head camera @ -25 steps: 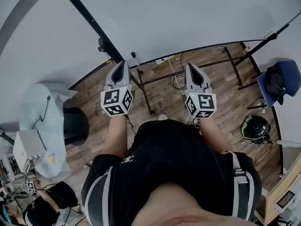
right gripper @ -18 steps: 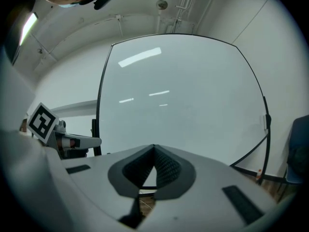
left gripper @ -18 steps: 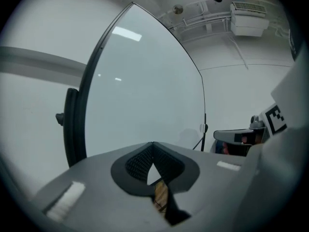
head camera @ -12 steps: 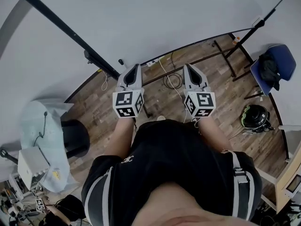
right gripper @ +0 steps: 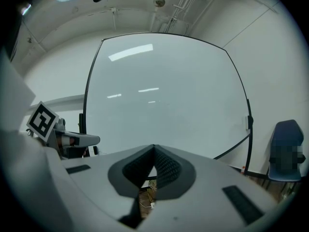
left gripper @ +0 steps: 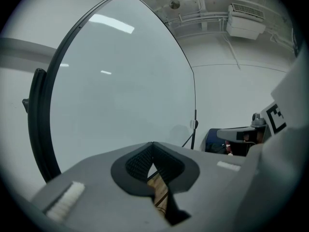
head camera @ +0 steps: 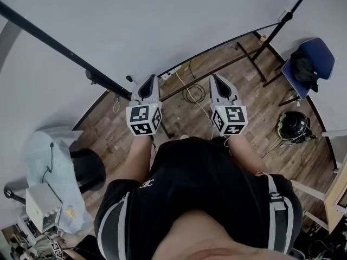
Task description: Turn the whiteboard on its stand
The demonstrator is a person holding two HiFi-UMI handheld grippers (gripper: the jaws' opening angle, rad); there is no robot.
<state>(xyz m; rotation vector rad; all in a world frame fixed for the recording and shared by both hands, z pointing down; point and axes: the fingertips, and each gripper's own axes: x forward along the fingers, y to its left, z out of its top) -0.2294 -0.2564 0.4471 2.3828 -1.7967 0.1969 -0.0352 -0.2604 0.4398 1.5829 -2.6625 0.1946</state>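
— Wood-plank floor [head camera: 255, 91] fills the lower and right of the head view, with loose pale cables [head camera: 190, 93] at centre. Position of the board?

— Large white whiteboard with thin black frame [head camera: 179, 31] spans the upper half of the head view. It is carried on a black metal stand [head camera: 246, 53] whose bars run across the floor at upper right. It also fills the middle of both gripper views [left gripper: 125, 91] [right gripper: 164, 105].

— Claws?

— Left claw [head camera: 151, 79] and right claw [head camera: 215, 78] sit side by side at centre frame, both pointing at the board's lower edge. Contact with the board: cannot tell. Left claw [left gripper: 153, 144]: jaws together at the tips, nothing between. Right claw [right gripper: 154, 147]: likewise closed and empty.

— Other items?

— Blue chair [head camera: 317, 58] at the right edge, dark item on its seat. Round black helmet [head camera: 293, 126] is on the floor below it.
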